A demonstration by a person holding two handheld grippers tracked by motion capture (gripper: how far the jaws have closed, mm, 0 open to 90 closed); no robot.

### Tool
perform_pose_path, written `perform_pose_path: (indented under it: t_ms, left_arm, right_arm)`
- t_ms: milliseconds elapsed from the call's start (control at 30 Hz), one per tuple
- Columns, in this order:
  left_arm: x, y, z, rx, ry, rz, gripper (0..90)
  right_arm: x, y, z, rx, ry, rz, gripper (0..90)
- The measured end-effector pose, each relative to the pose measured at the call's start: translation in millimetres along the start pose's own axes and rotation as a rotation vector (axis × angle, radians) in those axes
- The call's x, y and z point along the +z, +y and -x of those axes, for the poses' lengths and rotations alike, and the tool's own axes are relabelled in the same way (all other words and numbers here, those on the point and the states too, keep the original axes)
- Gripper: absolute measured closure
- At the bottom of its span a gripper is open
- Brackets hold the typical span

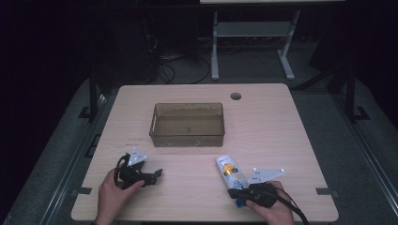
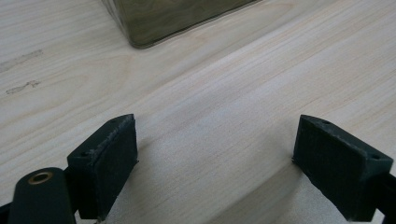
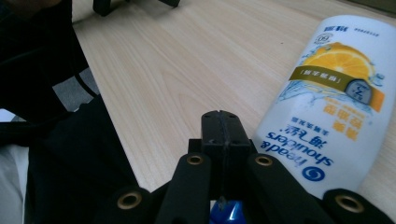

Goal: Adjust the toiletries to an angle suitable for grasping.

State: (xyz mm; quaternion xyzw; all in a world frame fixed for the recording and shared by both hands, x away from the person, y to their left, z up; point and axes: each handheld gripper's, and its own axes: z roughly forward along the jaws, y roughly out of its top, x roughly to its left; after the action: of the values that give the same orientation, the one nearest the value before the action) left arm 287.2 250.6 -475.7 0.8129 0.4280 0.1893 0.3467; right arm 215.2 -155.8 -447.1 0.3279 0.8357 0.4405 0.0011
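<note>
A white shampoo bottle (image 1: 230, 172) with an orange-slice label lies flat on the wooden table (image 1: 263, 126), front right; in the right gripper view the bottle (image 3: 336, 93) is just right of the jaws. My right gripper (image 1: 237, 198) sits low beside the bottle's near, blue-capped end, jaws pressed together with nothing between them (image 3: 219, 125). At the front left a hand holds my left gripper (image 1: 154, 176), which stands open over bare wood (image 2: 217, 140). A translucent brown bin (image 1: 187, 107) stands mid-table with nothing visible in it.
The bin's corner (image 2: 177, 14) shows ahead of the left jaws. A round cable hole (image 1: 235, 96) is at the table's far edge. Dark clothing (image 3: 56, 140) sits left of the right jaws. Bare wood lies between the two grippers.
</note>
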Motion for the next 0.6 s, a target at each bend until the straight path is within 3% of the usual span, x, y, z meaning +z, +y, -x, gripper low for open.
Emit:
perform_pose_path:
  t_ms: [267, 600]
  left_arm:
    - [0.0, 0.0, 0.0, 0.0, 0.0, 0.0, 12.4]
    - [0.0, 0.0, 0.0, 0.0, 0.0, 0.0, 12.4]
  right_arm:
    - [5.2, -3.9, 0.0, -0.002, -0.011, -0.04, 89.9]
    - [2.3, -6.1, 3.9, 0.005, -0.032, -0.045, 89.9]
